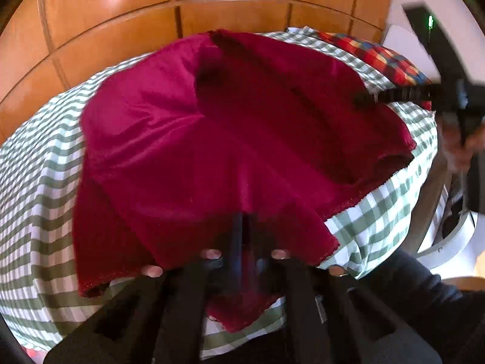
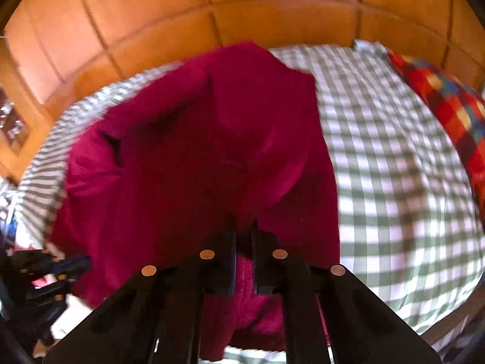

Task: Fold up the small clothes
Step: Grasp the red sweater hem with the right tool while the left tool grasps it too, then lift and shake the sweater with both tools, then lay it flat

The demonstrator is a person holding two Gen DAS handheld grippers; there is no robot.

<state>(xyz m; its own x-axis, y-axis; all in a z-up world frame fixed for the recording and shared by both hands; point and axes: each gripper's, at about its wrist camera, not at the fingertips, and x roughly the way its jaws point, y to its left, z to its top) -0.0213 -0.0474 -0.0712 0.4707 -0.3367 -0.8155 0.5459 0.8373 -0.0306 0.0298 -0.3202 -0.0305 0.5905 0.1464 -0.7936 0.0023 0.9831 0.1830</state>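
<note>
**Crimson cloth pinched from two sides**

Crimson fabric, a soft red garment (image 1: 212, 139), lies spread over a green-and-white checked cloth (image 1: 39, 182) covering the surface. The left hand-held gripper (image 1: 247, 230) has its fingers pressed together on the garment's near edge, lifting a fold of it. The right hand-held gripper (image 2: 244, 236) likewise pinches a bunch of the red garment (image 2: 197, 166), which rises in a peak ahead of it.

Only the left wrist view shows the other tool from outside: the right hand-held gripper (image 1: 366, 98) reaches in from the right, its tips at the garment's far right edge, blurred. Only the right wrist view shows a wide bare stretch of checked cloth (image 2: 394, 166) right of the garment, and dark clutter (image 2: 39, 276) at the lower left, too blurred to identify.

A multicoloured plaid cushion (image 2: 448, 106) sits at the far right corner. Glossy wooden panelling (image 1: 212, 3) stands behind the surface.
</note>
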